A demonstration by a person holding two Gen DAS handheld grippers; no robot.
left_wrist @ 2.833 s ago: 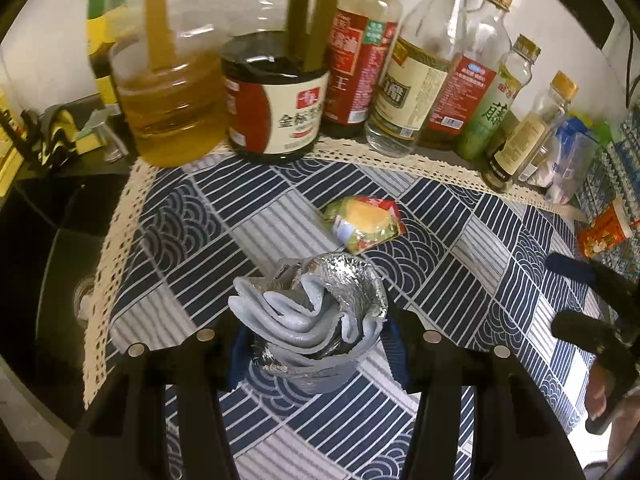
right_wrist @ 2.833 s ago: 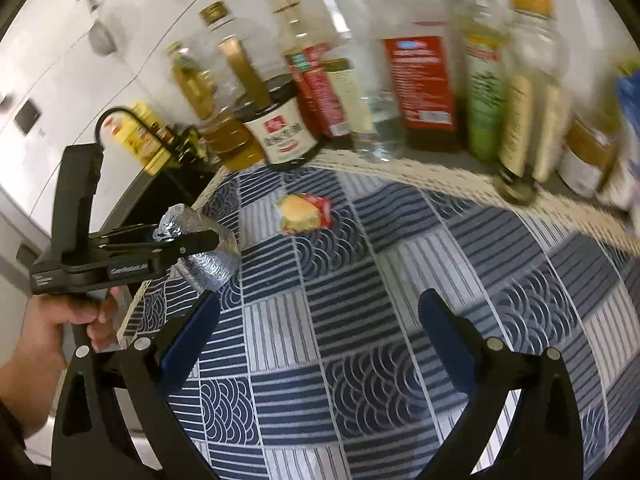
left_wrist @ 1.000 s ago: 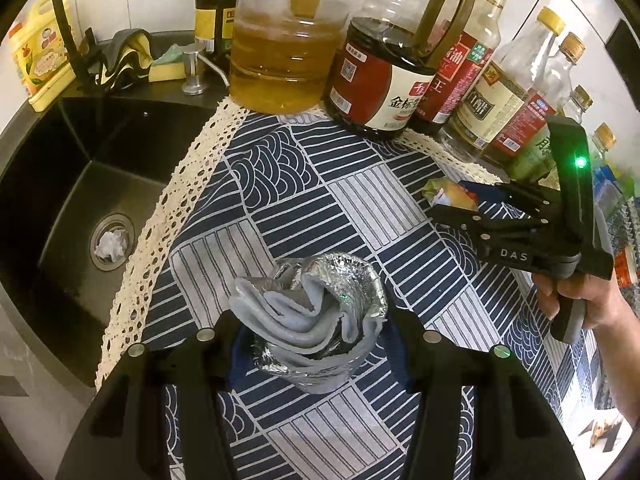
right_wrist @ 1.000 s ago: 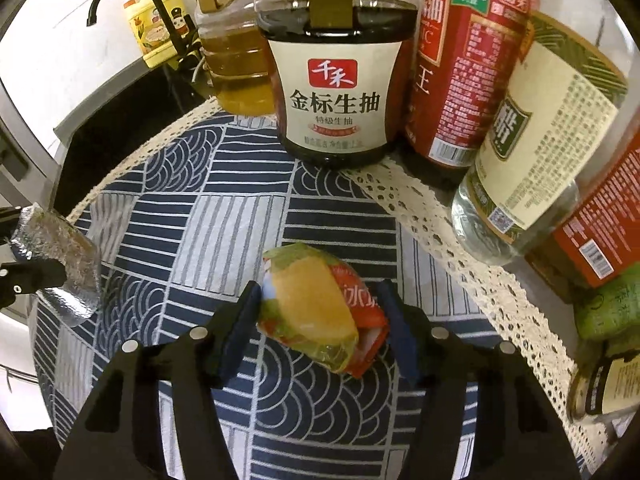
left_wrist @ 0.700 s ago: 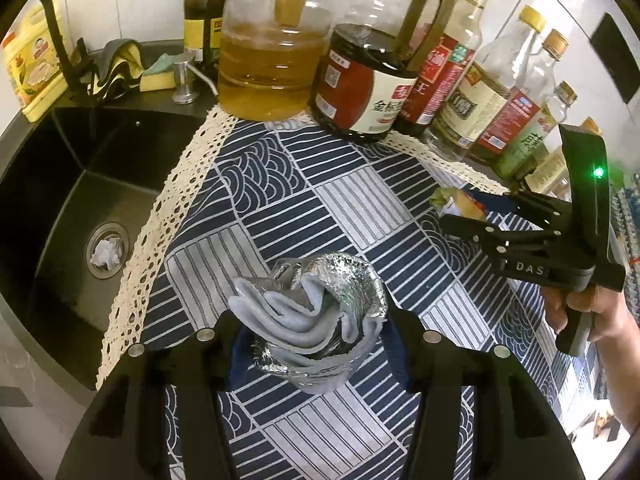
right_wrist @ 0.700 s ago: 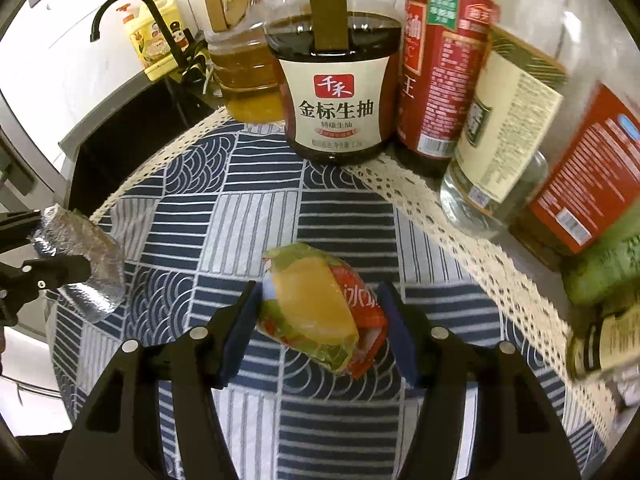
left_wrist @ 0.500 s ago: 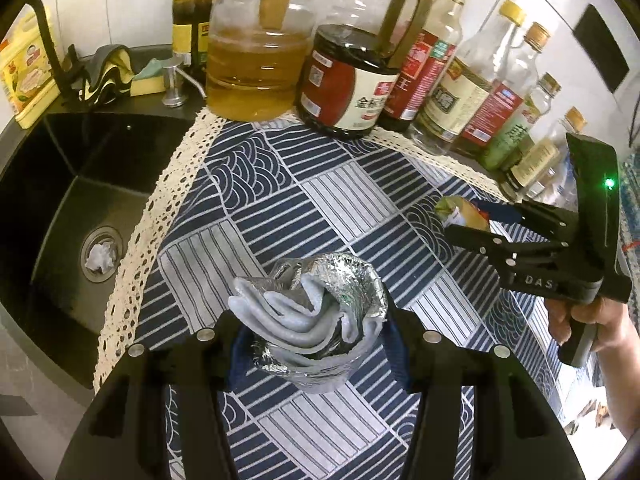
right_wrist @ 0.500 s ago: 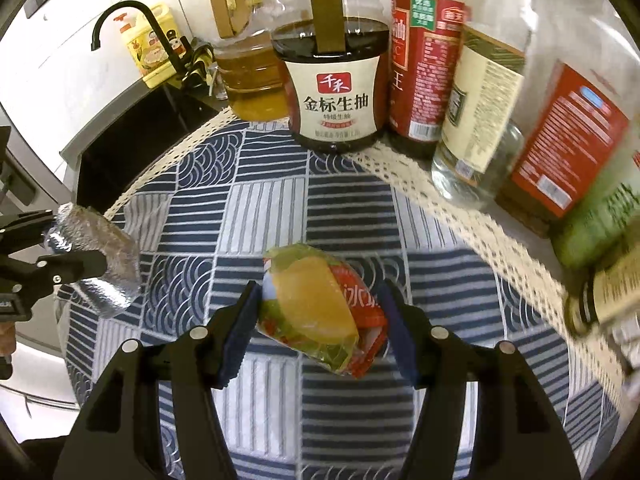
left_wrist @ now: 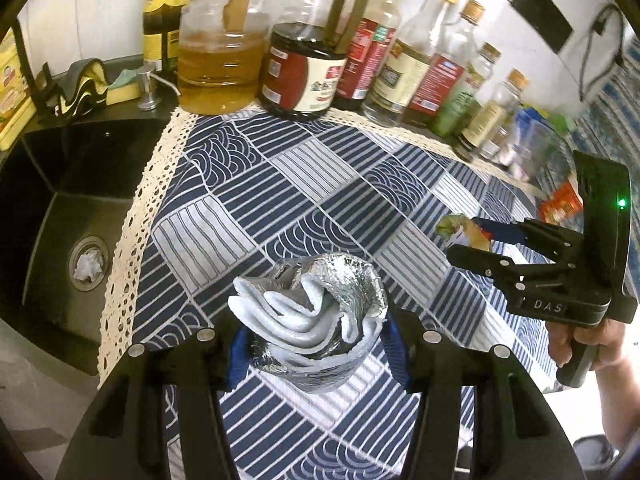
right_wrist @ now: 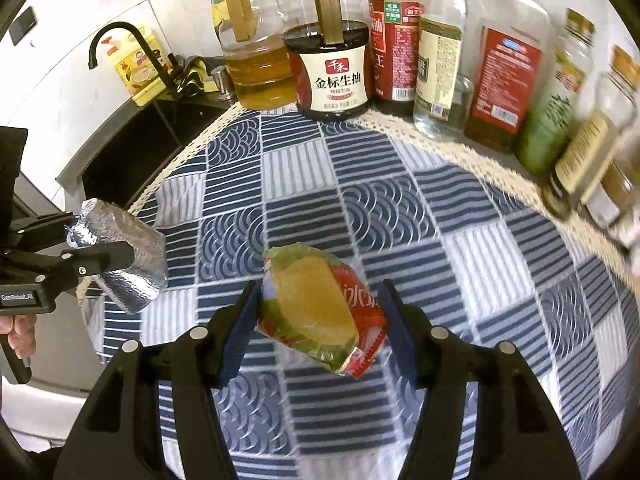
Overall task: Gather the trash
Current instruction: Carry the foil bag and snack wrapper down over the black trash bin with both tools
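Two loads up: your left gripper (left_wrist: 314,334) clamps foil (left_wrist: 320,320), right gripper (right_wrist: 320,320) clamps wrapper (right_wrist: 320,312), over patterned cloth (right_wrist: 400,208) beside a black sink (left_wrist: 60,208).

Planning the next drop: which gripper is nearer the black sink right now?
Left. The left gripper, shut on the foil wad, hovers near the cloth's edge beside the sink. The right gripper, holding the snack wrapper, is farther across the cloth.
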